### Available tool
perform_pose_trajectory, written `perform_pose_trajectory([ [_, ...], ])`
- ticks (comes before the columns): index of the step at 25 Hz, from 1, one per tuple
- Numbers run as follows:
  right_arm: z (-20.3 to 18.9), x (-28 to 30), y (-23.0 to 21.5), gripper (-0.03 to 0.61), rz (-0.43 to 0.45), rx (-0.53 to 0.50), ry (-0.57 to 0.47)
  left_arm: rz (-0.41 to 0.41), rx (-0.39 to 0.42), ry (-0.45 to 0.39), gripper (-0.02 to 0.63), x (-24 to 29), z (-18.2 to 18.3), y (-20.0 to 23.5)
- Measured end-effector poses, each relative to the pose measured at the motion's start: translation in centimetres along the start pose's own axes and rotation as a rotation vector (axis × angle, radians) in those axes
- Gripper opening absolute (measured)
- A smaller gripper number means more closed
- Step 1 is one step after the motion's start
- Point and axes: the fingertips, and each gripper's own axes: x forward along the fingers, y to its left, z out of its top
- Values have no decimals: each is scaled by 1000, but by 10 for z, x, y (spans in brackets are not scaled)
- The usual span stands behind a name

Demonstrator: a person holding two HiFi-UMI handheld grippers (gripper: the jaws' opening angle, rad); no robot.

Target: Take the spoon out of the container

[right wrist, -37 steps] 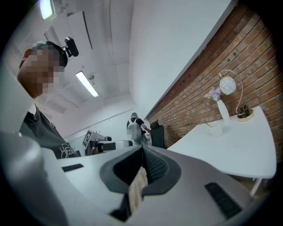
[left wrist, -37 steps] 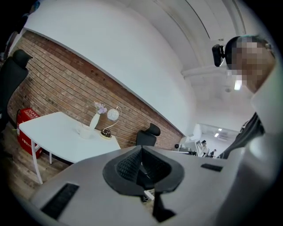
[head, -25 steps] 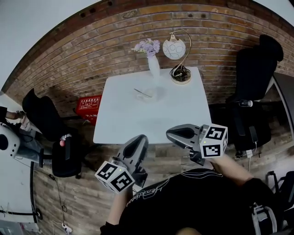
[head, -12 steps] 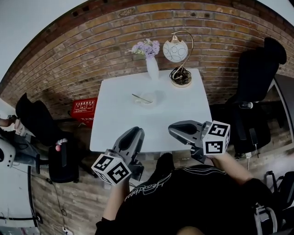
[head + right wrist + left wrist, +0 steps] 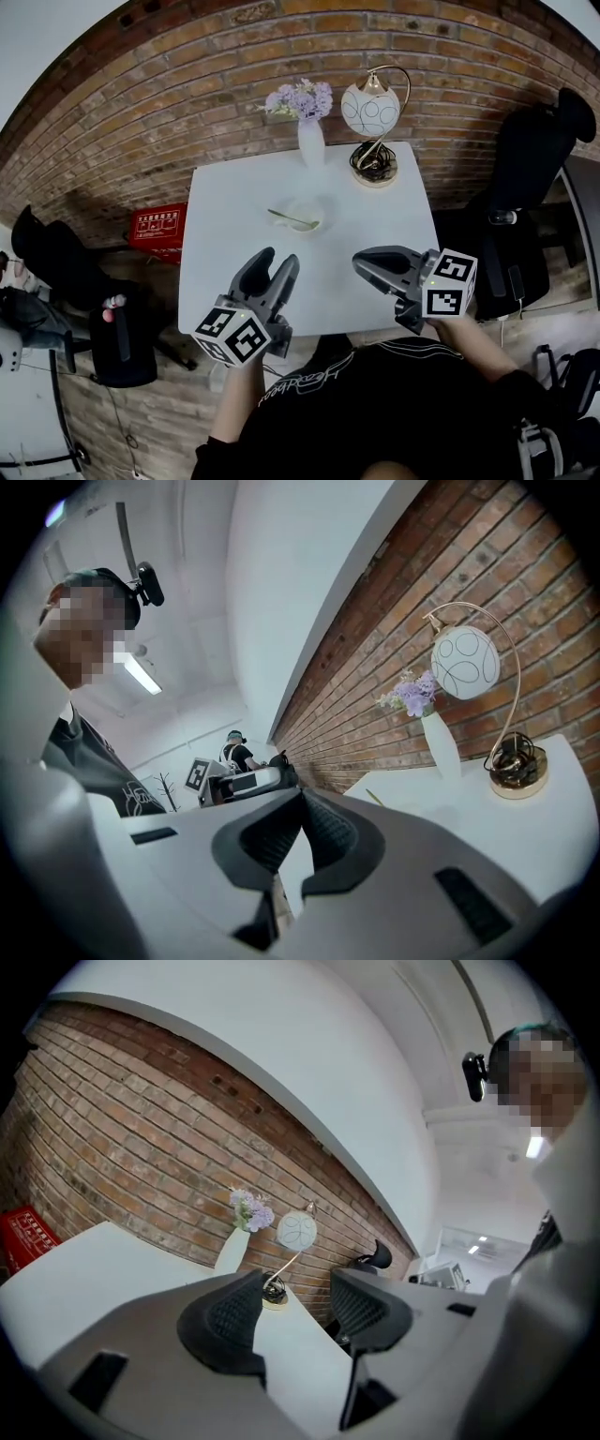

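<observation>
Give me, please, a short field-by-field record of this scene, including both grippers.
surface: white table
container: small, white, near the table's middle
spoon: lying in the container, handle out over its left rim
far edge: vase of purple flowers, lamp beside it
left gripper: jaws opening, nothing between them, over the near table edge
right gripper: jaws together, empty
task status: spoon not yet touched

Open path across table (image 5: 230, 281) near half; vase (image 5: 311, 148), lamp (image 5: 372, 111) behind container (image 5: 310, 208).
</observation>
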Motion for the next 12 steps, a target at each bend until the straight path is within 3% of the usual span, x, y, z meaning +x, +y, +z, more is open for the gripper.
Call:
perform_pose_trajectory([
  [7, -1, 25, -45, -3, -31, 51, 20, 109, 33, 37, 217, 32, -1, 71],
  [12, -3, 39, -66, -3, -48, 88, 26, 125, -12, 79, 223, 51, -9, 106],
])
